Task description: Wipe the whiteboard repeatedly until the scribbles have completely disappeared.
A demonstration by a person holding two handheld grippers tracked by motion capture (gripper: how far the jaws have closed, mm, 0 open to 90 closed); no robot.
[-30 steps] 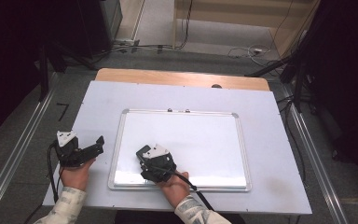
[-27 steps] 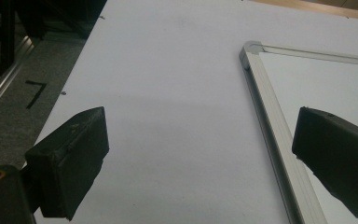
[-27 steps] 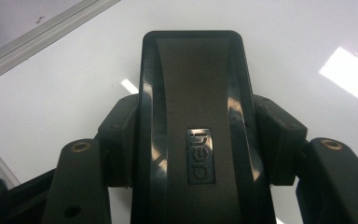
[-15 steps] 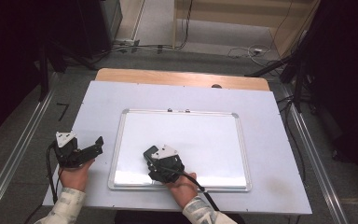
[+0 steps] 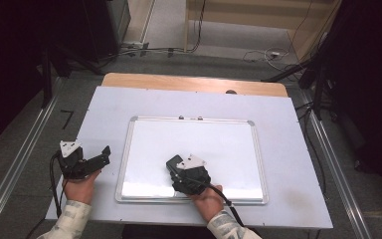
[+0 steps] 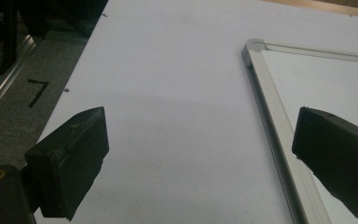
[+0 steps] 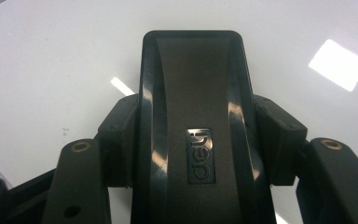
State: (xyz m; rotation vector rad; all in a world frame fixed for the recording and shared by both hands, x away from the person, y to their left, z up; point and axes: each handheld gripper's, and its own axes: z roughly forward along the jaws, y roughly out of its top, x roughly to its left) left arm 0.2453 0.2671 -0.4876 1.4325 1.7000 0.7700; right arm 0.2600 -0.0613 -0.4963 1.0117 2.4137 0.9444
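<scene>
right hand-held gripper (image 7: 191, 154) clamps black eraser (image 7: 193, 93), base cut off; left hand-held gripper (image 6: 200, 158) open, w/ nothing between.

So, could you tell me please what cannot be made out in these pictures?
- Underside of the black eraser: right gripper view, hidden by its own body; whether it touches the whiteboard cannot be told.
- Eraser's near end: right gripper view, cut off by the bottom edge.
- Marks on the whiteboard: high view, too small, glare.
- Left gripper: left gripper view, right jaw cut off by the edge.
</scene>
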